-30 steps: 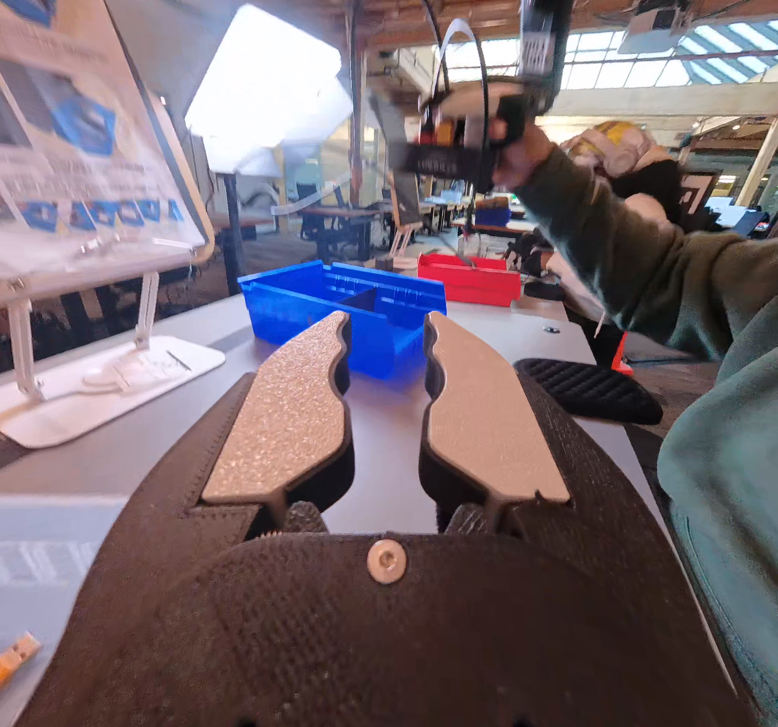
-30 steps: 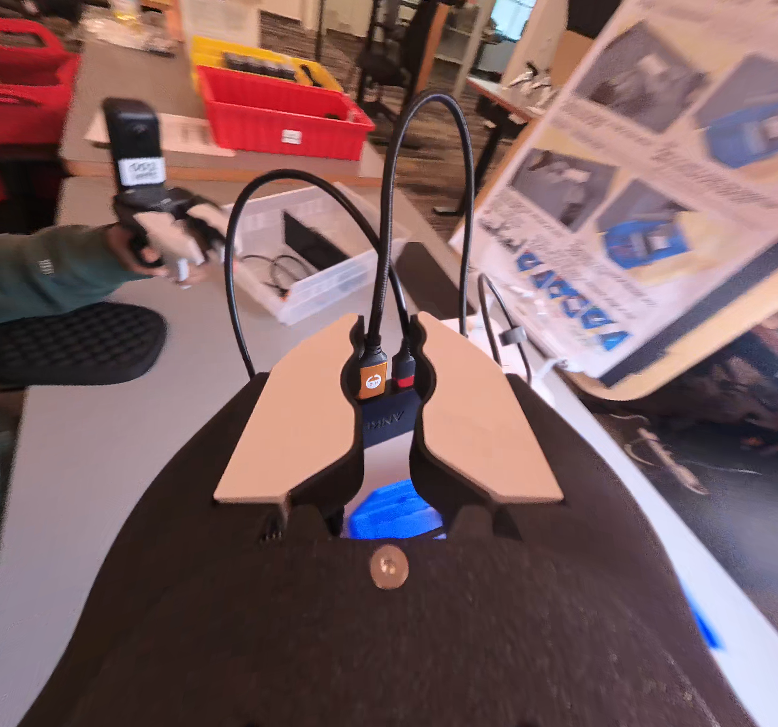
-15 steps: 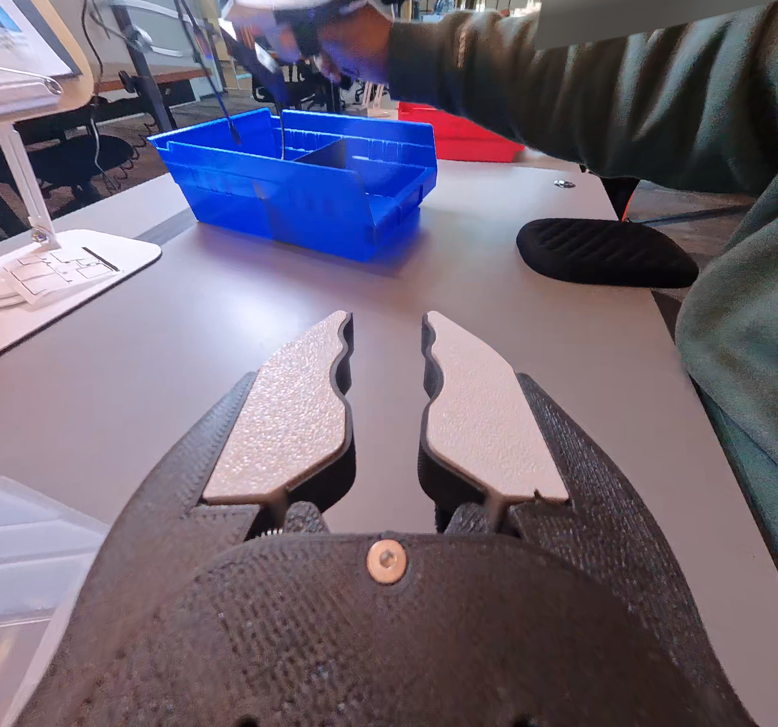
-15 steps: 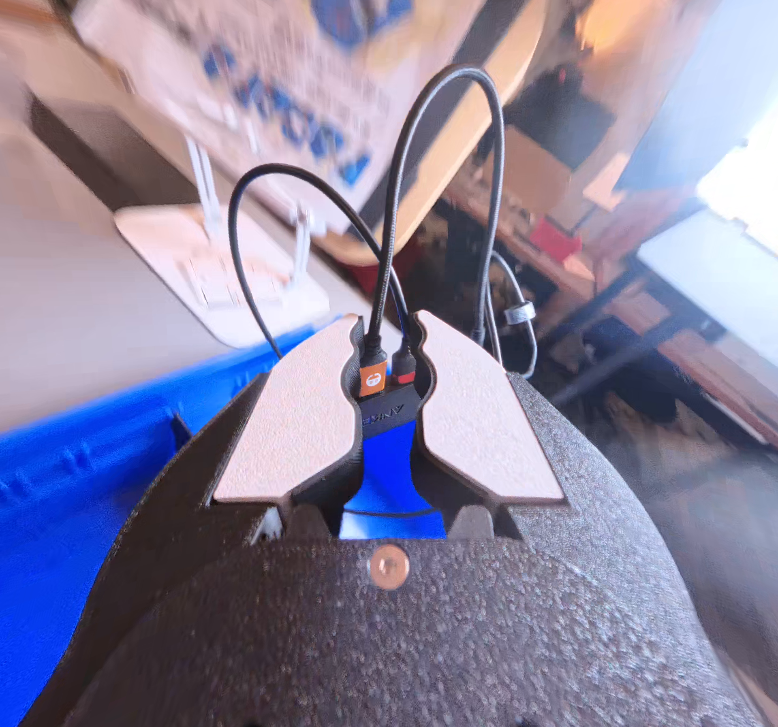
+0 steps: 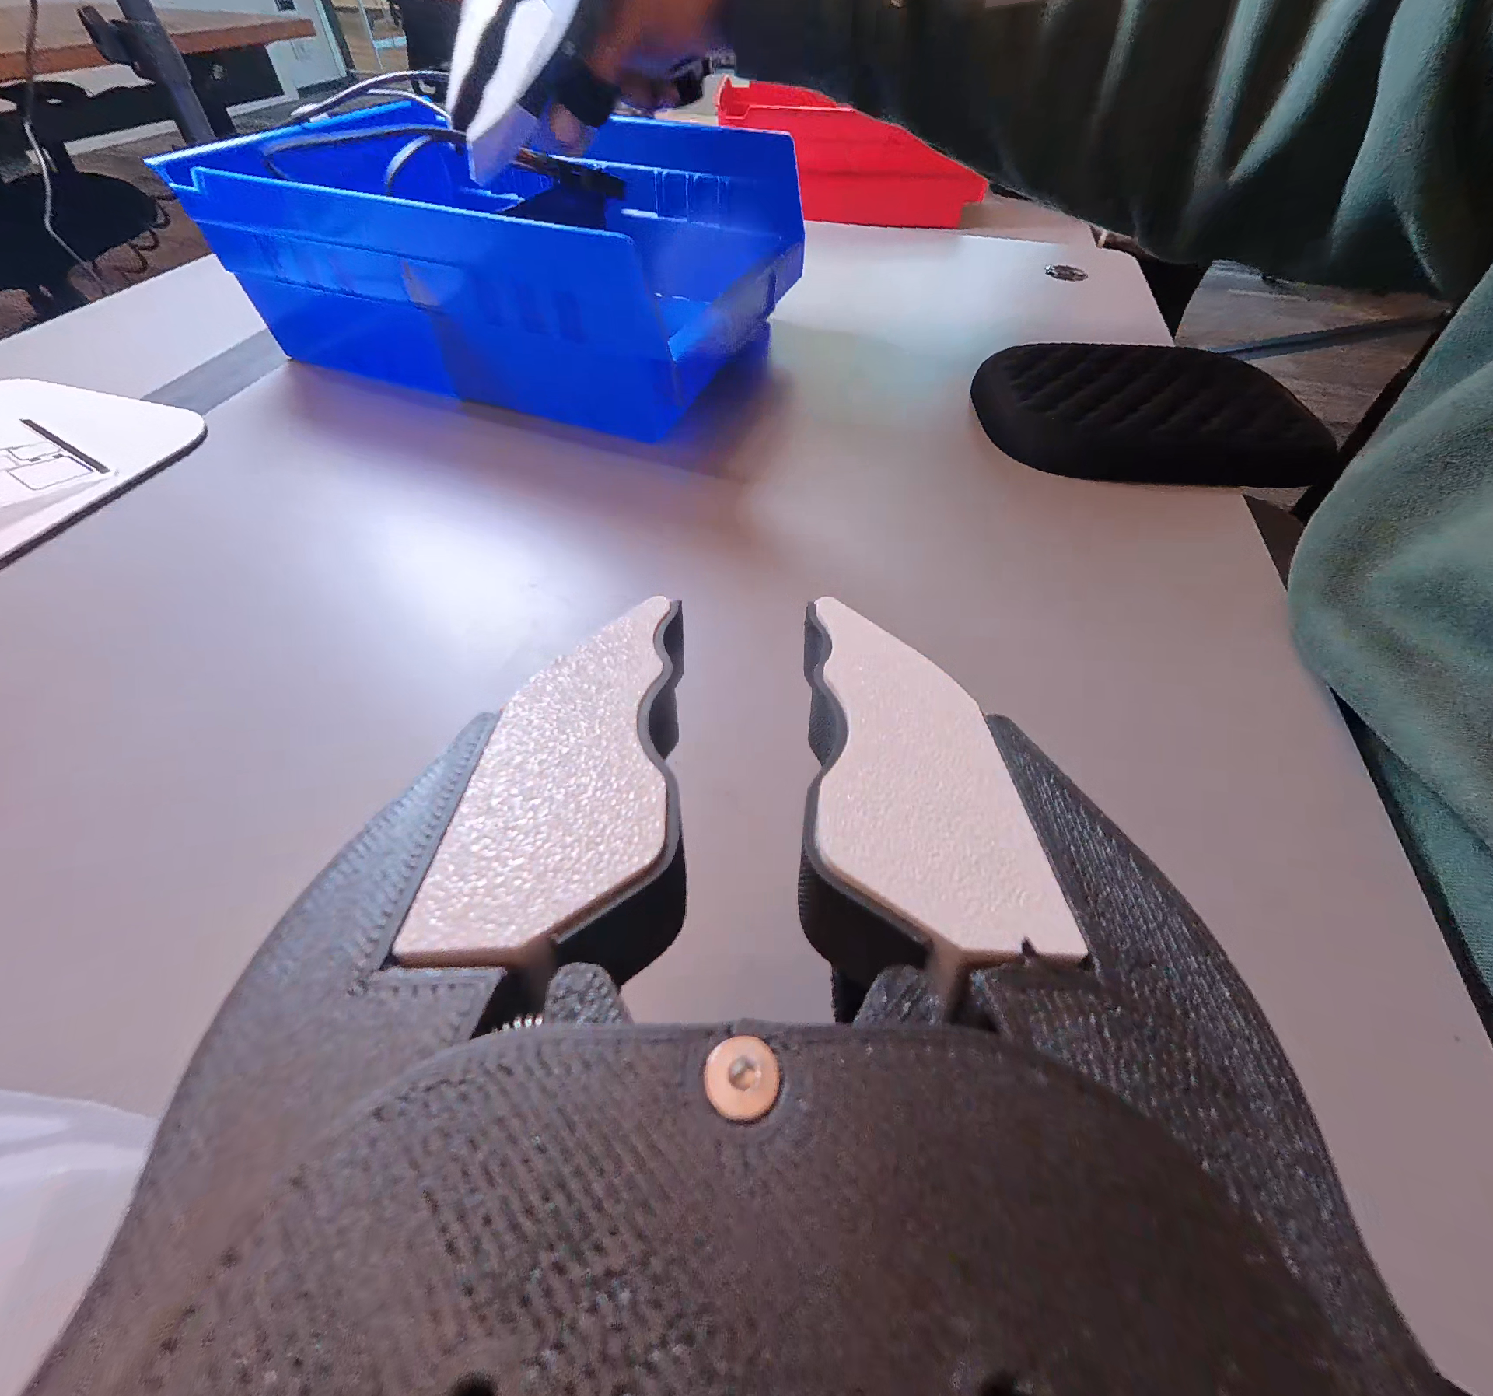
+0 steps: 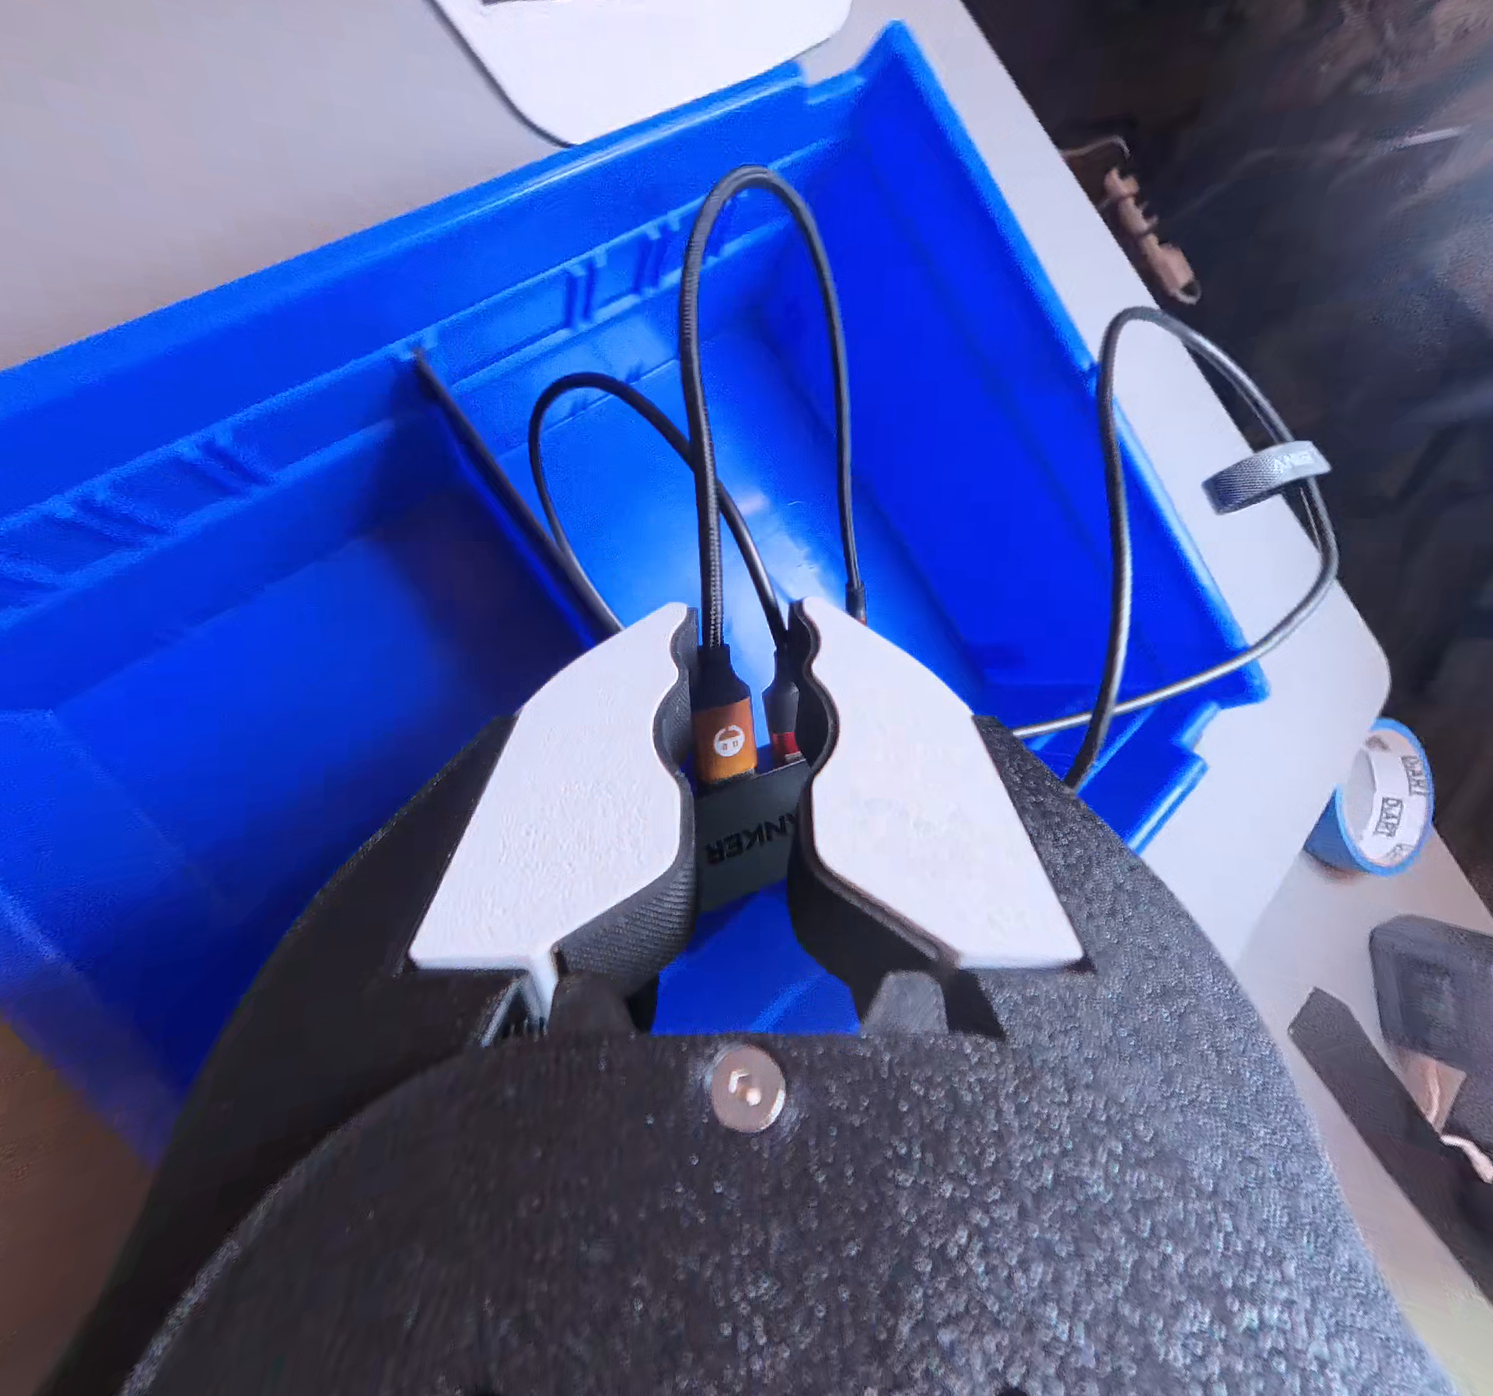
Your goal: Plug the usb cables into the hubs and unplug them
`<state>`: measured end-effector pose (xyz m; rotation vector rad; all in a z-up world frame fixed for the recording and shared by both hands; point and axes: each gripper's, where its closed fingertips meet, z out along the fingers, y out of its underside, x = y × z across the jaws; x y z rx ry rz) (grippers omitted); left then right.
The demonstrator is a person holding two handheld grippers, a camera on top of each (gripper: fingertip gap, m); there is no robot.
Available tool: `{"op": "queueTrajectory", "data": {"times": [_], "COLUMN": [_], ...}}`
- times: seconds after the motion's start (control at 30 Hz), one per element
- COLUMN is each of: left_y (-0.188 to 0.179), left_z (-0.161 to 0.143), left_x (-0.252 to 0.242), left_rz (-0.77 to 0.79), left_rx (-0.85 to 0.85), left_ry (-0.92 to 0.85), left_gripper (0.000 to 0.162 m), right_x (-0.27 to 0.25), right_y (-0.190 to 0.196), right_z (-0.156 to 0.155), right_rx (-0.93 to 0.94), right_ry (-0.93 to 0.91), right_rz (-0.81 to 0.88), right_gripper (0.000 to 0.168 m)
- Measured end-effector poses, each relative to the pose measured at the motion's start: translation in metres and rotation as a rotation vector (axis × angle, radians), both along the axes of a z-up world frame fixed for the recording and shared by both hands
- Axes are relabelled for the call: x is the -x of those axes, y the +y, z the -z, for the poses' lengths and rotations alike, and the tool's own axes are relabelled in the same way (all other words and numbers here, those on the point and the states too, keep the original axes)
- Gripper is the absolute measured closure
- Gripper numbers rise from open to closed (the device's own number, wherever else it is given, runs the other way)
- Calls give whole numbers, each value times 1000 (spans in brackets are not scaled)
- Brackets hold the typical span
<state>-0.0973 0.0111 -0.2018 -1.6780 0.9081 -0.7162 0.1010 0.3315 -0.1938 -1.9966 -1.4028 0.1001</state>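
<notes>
The right gripper (image 6: 742,614) is clamped on a black USB hub (image 6: 739,832), its pale fingers (image 6: 565,792) pressed against the hub's two sides. Two cables are plugged into the hub's front end: one with an orange plug (image 6: 725,739), whose braided black lead (image 6: 703,404) loops up and back down into the bin, and one with a red plug (image 6: 784,719) beside it. A third thin black cable (image 6: 1131,517), carrying a grey strap, curves over the bin's far right wall and out onto the table. The hub is held over the right compartment of the blue bin (image 6: 242,517), just right of its thin divider (image 6: 501,484); whether it touches the floor of the bin is hard to judge from this angle.

The left gripper (image 5: 743,614) is part open and holds nothing, its fingers (image 5: 557,783) spread with a clear gap, low over the bare grey table (image 5: 404,590). From its view the right gripper is a blurred pale shape dipping into the blue bin, carried on a green sleeve (image 5: 1171,105).

A white stand base (image 6: 646,0) lies beyond the bin, a roll of blue tape (image 6: 1373,800) near its corner. A black padded armrest (image 5: 1147,412) sits at the table's right edge, with a red bin (image 5: 848,153) behind and desks farther off.
</notes>
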Motion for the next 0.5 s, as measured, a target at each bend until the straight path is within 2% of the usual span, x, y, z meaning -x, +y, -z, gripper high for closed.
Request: {"op": "queueTrajectory", "data": {"times": [0.1, 0.2, 0.23, 0.3, 0.37, 0.43, 0.5], "left_y": [-1, -1, 0, 1, 1, 1, 0], "left_z": [8, 16, 18, 21, 25, 29, 31], "left_x": [0, 2, 3, 4, 4, 3, 1], "left_rz": [-5, -10, -11, -10, -2, 6, 15], "left_rx": [7, 25, 31, 46, 62, 77, 87], "left_ry": [33, 51, 53, 55, 53, 55, 62], "left_gripper": [134, 135, 135, 135, 135, 135, 135], "right_x": [3, 12, 17, 37, 54, 50, 21], "right_y": [20, 35, 38, 37, 32, 39, 59], "right_z": [7, 14, 14, -1, -30, -57, -65], "right_rx": [101, 65, 37, -25, -18, -4, 20], "right_ry": [-16, -93, -114, -45, 130, 241, 223], "right_rz": [54, 25, 1, -57, -76, -21, 130], "right_gripper": [146, 144, 138, 128, 123, 122, 120]}}
